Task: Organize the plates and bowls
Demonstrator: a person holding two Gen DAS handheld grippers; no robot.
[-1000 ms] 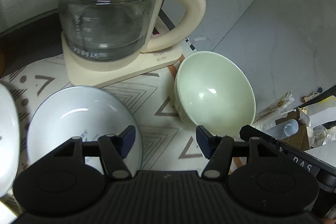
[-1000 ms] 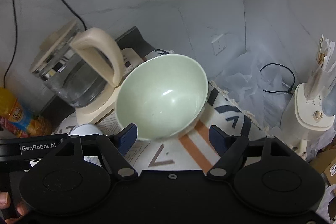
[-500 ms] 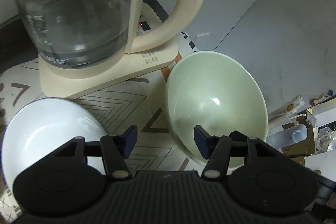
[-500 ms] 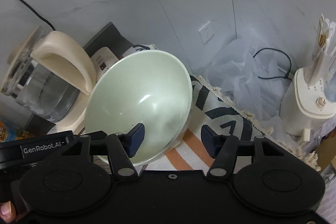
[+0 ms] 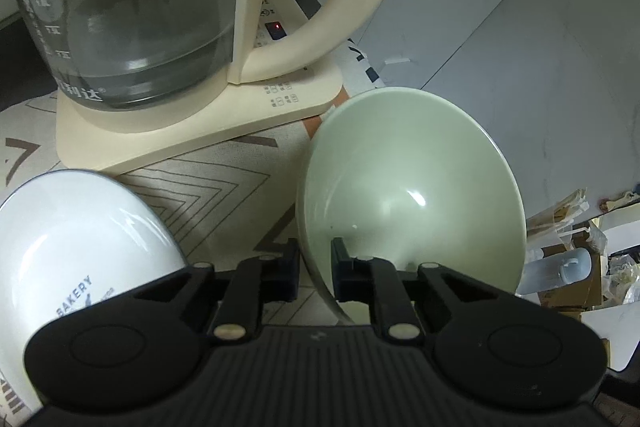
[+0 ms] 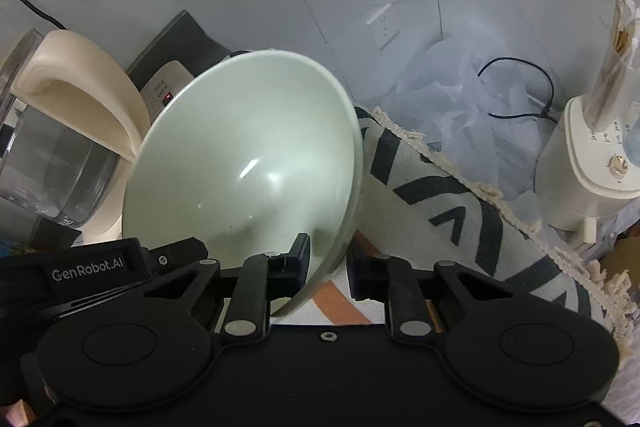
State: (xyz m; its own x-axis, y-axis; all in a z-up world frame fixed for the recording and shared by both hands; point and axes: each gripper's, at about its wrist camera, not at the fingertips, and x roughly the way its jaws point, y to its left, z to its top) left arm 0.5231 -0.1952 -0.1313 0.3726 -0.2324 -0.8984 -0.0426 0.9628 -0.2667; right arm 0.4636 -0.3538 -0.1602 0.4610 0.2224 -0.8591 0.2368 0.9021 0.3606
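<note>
A pale green bowl (image 5: 412, 195) sits on the patterned mat, and both grippers grip its rim. My left gripper (image 5: 314, 269) is shut on the bowl's near left rim, one finger inside and one outside. My right gripper (image 6: 328, 265) is shut on the same green bowl (image 6: 244, 159) at its near right rim. A white bowl marked BAKERY (image 5: 76, 251) sits at the lower left of the left wrist view, beside the left gripper.
A glass kettle with a cream handle and base (image 5: 160, 39) stands just behind the bowls; it also shows in the right wrist view (image 6: 60, 131). A cream appliance (image 6: 588, 163), a black cable (image 6: 520, 87) and crumpled white plastic lie right of the fringed mat (image 6: 460, 211).
Both grippers moved forward onto the green bowl and closed on its rim. The kettle and bowls loom larger in both views.
</note>
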